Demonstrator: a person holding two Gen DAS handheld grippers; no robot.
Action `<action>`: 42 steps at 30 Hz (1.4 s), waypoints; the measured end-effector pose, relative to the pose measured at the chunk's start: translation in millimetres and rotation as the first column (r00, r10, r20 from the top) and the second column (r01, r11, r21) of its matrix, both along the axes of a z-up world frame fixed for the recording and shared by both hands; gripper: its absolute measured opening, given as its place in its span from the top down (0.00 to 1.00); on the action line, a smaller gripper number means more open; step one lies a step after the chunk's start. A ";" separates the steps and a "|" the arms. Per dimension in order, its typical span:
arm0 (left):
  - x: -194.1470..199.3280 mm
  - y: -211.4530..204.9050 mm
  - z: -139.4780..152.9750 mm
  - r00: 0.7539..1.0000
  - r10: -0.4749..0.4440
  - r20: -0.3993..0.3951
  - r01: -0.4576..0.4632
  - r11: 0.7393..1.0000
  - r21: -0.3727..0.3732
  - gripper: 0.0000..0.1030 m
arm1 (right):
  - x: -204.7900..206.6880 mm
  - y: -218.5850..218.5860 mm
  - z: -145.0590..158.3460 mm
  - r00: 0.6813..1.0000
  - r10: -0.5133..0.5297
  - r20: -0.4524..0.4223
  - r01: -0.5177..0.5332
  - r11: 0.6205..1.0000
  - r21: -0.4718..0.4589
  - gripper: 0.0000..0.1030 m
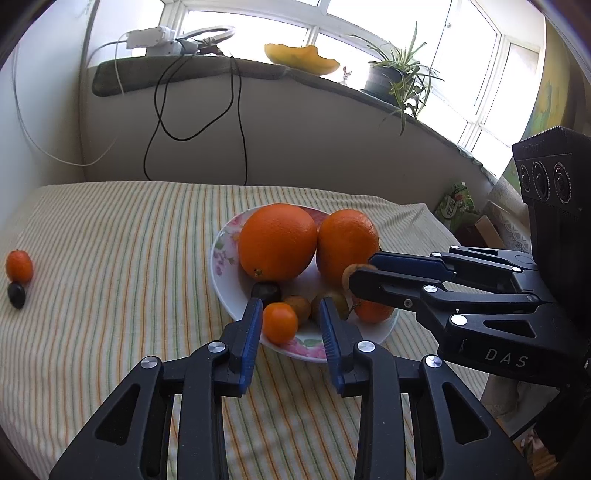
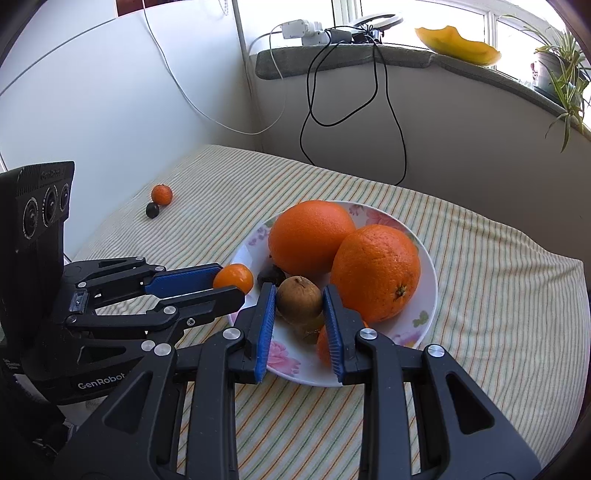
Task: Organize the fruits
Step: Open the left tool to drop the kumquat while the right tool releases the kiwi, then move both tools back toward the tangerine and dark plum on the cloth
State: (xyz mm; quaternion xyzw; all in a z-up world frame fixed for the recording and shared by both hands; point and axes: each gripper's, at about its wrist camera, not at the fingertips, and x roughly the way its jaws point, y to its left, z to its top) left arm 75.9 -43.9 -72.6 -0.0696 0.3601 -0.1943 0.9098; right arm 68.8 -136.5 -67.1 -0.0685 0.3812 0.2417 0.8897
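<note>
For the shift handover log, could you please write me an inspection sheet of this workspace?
Surface: striped tablecloth over the table.
Job's things: floral plate holds two large oranges, small mandarins and brownish fruits; one mandarin and a dark fruit lie apart on the cloth, touching.
Clutter: nothing seen on the cloth.
Grippers: left gripper jaws apart around a small mandarin, contact unclear; right gripper jaws flank a brown fruit, grip unclear.
Cables: black cable and white cable hang from the sill.
Surroundings: windowsill with power adapter, yellow melon piece, potted plant.
</note>
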 end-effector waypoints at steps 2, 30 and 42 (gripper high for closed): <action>-0.3 0.4 0.1 1.000 0.003 0.003 -0.003 1.000 0.006 0.65 | -0.7 -0.6 1.7 1.000 -0.004 0.005 0.004 1.000 0.000 0.67; -10.0 28.0 5.8 0.998 0.060 0.022 -0.059 0.998 -0.009 0.57 | -10.6 9.9 24.1 0.998 -0.015 0.056 0.014 1.000 0.017 0.29; -12.8 60.9 7.6 0.991 0.130 0.035 -0.129 0.991 -0.022 0.57 | -9.8 33.6 25.7 0.999 0.036 0.035 -0.037 0.999 0.018 0.29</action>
